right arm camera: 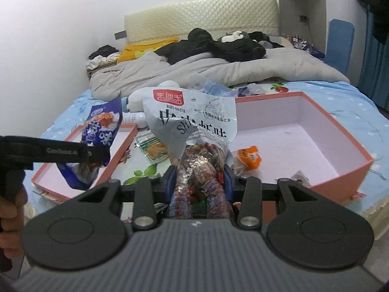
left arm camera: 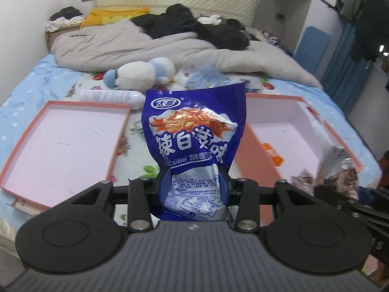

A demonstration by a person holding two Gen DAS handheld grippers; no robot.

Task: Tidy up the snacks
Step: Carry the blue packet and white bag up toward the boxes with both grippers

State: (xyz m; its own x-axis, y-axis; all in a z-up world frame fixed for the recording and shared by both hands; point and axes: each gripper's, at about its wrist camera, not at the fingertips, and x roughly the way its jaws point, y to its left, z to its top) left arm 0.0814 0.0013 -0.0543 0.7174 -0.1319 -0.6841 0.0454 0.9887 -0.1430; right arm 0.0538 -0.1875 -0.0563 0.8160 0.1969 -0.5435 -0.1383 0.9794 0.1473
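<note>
My left gripper [left arm camera: 194,177] is shut on a blue snack bag [left arm camera: 192,131] with white Chinese letters and holds it upright above the bed, between the two pink boxes. The bag also shows in the right wrist view [right arm camera: 102,131], held by the left gripper [right arm camera: 97,155]. My right gripper [right arm camera: 199,172] is shut on a silver-grey snack bag [right arm camera: 192,119] with a red label, held upright. That bag shows blurred at the right in the left wrist view [left arm camera: 335,170]. An orange snack packet [right arm camera: 250,157] lies in the deep pink box [right arm camera: 340,165].
A shallow pink lid [left arm camera: 14,160] lies at the left on the flowered sheet. A clear-wrapped snack [right arm camera: 153,146] lies between lid and box. A white bottle [left arm camera: 109,96], a plush toy [left arm camera: 141,73], a grey duvet [left arm camera: 136,43] and black clothes lie farther back.
</note>
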